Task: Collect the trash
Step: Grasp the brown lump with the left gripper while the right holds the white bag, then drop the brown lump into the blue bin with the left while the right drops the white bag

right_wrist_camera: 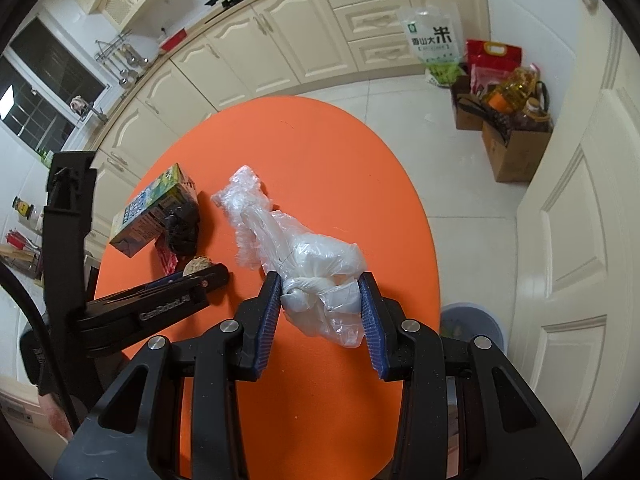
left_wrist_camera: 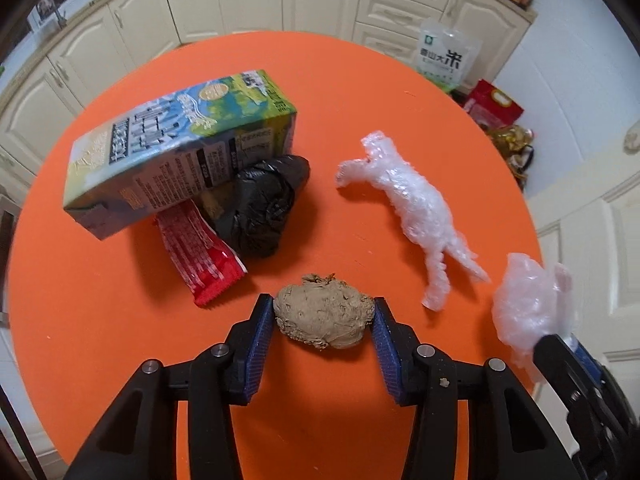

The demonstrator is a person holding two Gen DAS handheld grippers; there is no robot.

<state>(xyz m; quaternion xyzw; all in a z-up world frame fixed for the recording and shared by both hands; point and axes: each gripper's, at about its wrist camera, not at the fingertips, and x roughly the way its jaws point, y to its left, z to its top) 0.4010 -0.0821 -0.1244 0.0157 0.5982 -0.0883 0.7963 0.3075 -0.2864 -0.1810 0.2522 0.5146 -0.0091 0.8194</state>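
On the round orange table (left_wrist_camera: 360,92) a crumpled brown paper ball (left_wrist_camera: 320,320) sits between the blue pads of my left gripper (left_wrist_camera: 322,310), and both pads touch its sides. My right gripper (right_wrist_camera: 320,300) is shut on a knotted clear plastic bag (right_wrist_camera: 320,264) and holds it above the table's right part; this bag (left_wrist_camera: 528,308) also shows at the right edge of the left wrist view. Still lying on the table are a green-blue drink carton (left_wrist_camera: 180,148), a black plastic bag (left_wrist_camera: 268,204), a red wrapper (left_wrist_camera: 200,256) and a wad of clear plastic wrap (left_wrist_camera: 416,208).
A bluish bin (right_wrist_camera: 472,324) stands on the white floor by the table's right edge. Cream cabinets (right_wrist_camera: 280,40) run behind the table. A rice bag (right_wrist_camera: 434,40) and cardboard boxes of groceries (right_wrist_camera: 516,148) stand in the far corner. A white door (right_wrist_camera: 580,240) is at the right.
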